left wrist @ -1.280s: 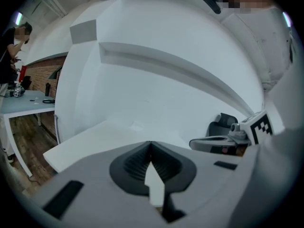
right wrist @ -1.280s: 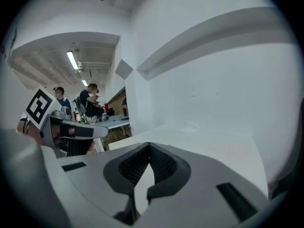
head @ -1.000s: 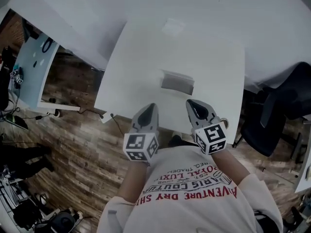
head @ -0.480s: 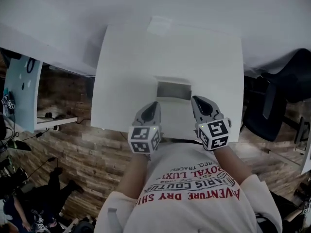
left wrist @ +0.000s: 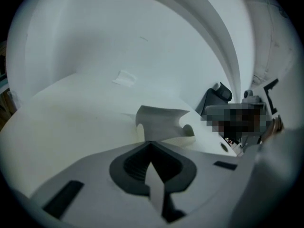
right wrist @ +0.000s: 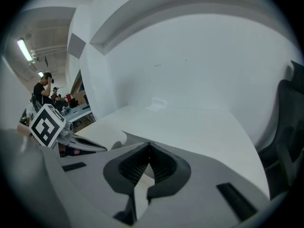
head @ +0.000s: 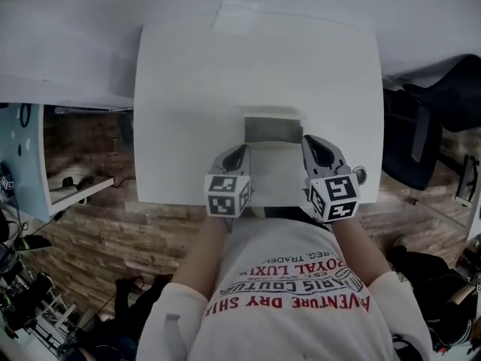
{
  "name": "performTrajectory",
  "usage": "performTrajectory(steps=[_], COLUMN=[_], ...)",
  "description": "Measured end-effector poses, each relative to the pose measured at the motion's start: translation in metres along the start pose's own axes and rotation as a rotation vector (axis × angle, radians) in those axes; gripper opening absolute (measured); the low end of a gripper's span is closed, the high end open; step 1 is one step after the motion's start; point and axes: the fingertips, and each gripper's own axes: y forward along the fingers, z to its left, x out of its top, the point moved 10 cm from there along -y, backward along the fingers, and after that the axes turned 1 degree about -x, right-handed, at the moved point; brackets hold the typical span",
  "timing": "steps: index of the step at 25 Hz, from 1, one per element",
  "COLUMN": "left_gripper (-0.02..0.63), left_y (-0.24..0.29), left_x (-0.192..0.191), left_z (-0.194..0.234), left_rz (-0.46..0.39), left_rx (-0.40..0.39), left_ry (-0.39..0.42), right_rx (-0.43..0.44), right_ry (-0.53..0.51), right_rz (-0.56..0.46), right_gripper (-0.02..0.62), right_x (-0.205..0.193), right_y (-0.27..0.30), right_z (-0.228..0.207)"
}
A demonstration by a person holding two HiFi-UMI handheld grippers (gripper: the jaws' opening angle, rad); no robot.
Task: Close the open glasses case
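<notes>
Upside-down print is read on shirt [head: 301, 295]: "AVENTURE DRY SHI", "ARIS COUTU", "ROYAL LUX", "REG. TRADE"; ends are cut off.

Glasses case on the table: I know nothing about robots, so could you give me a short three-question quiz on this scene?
1. True or false: the glasses case is already closed.
2. Where on the white table does the case sit? A) near edge, between the left gripper and right gripper; B) far edge; C) left corner.
3. Fill in: both grippers' jaws are ____, holding nothing.
Key: 1 false; 2 A; 3 shut.
</notes>
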Motion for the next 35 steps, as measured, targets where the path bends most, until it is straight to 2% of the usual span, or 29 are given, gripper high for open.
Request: performTrajectory(steps=[6, 14, 27, 35], left_gripper=[0.005, 0.005, 0.005, 0.005], left_y=[0.005, 0.01, 0.011, 0.011], left_x=[-0.008, -0.004, -0.003, -0.003], left_z=[0.004, 0.003, 0.007, 0.009], left_rz=[0.022, 0.033, 0.048, 0.053], left_rx=[-0.028, -0.045, -0.074, -0.084], left_ry=[-0.034, -0.023, -0.055, -0.054], right_rx=[-0.036, -0.086, -0.075, -0.057], right_ry=[-0.018, -0.02, 0.087, 0.101], right_rz=[0.015, 0.061, 0.052, 0.092], right_gripper=[0.012, 0.012, 0.012, 0.012], right_x=[0.01, 0.018, 0.003, -0.016], right_y=[0.02, 0.049, 0.041, 0.028], right_z=[0.002, -0.01, -0.007, 0.004])
